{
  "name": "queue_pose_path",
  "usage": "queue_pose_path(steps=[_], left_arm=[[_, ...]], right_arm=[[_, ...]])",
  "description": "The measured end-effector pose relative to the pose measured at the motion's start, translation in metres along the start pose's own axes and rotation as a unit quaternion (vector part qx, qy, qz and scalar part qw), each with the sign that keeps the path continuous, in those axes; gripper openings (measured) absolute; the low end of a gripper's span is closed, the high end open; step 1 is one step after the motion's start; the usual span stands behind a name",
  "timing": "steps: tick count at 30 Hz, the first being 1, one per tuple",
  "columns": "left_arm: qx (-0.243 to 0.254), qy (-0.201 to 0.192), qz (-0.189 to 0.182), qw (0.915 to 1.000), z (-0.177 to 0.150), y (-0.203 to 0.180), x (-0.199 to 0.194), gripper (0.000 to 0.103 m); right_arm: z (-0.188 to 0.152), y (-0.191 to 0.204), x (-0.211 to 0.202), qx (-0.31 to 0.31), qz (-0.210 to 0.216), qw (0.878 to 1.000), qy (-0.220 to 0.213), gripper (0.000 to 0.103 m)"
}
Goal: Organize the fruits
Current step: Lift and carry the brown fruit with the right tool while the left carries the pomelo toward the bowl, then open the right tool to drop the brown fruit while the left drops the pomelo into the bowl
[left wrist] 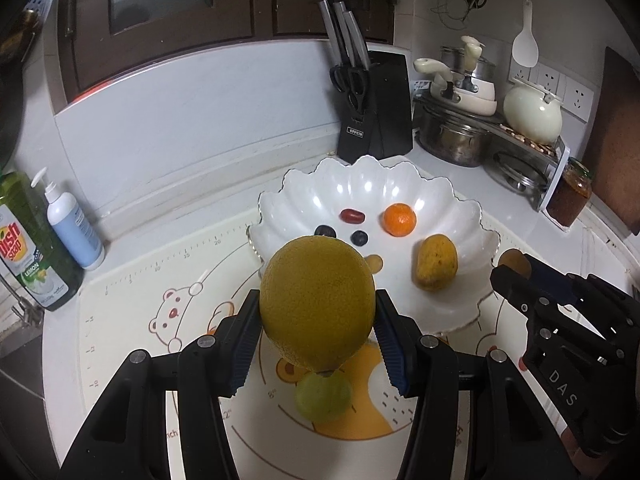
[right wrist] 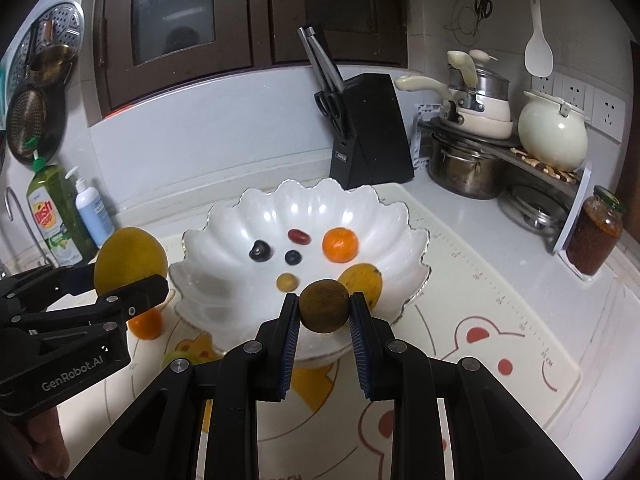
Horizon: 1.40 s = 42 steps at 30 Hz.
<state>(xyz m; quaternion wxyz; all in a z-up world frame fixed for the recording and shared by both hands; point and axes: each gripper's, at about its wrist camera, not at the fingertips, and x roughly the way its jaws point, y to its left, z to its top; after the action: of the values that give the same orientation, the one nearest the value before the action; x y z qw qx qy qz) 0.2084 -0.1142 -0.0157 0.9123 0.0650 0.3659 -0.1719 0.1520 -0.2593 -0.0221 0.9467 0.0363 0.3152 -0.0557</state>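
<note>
My left gripper is shut on a large yellow-green citrus, held above the mat just in front of the white scalloped bowl; it also shows in the right wrist view. My right gripper is shut on a small brown round fruit, held over the bowl's near rim. The bowl holds a tangerine, a yellow mango, a red date, two dark berries and a small tan fruit. A green fruit lies on the mat under the left gripper.
An orange lies on the bear-print mat left of the bowl. A black knife block stands behind the bowl. Pots and a white kettle are at the back right, a jar at right, soap bottles at left.
</note>
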Motion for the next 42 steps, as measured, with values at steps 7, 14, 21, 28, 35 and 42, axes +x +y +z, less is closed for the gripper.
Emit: queue_pose_path(steps=[7, 14, 21, 28, 35, 42], left_arm=[[0.001, -0.001, 0.000, 1.0000, 0.010, 0.000, 0.015, 0.053], [0.002, 0.007, -0.001, 1.0000, 0.015, 0.003, 0.033, 0.054], [-0.001, 0.023, -0.004, 0.9997, 0.012, 0.005, 0.048, 0.054], [0.002, 0.036, -0.007, 0.9993, 0.009, 0.002, 0.057, 0.054], [0.009, 0.052, -0.003, 0.9986, 0.004, 0.000, 0.066, 0.055], [0.006, 0.037, 0.016, 0.9992, 0.005, 0.004, 0.056, 0.074]], right_arm=[[0.008, -0.001, 0.012, -0.006, 0.003, 1.000, 0.003, 0.026], [0.013, 0.000, 0.034, -0.005, 0.015, 1.000, 0.021, 0.026], [0.009, 0.002, 0.054, -0.007, 0.026, 0.998, 0.049, 0.026], [0.003, 0.002, 0.069, -0.010, 0.036, 0.996, 0.076, 0.026], [-0.001, 0.001, 0.077, -0.011, 0.037, 0.995, 0.095, 0.027], [0.001, -0.005, 0.069, 0.001, 0.015, 0.997, 0.078, 0.065]])
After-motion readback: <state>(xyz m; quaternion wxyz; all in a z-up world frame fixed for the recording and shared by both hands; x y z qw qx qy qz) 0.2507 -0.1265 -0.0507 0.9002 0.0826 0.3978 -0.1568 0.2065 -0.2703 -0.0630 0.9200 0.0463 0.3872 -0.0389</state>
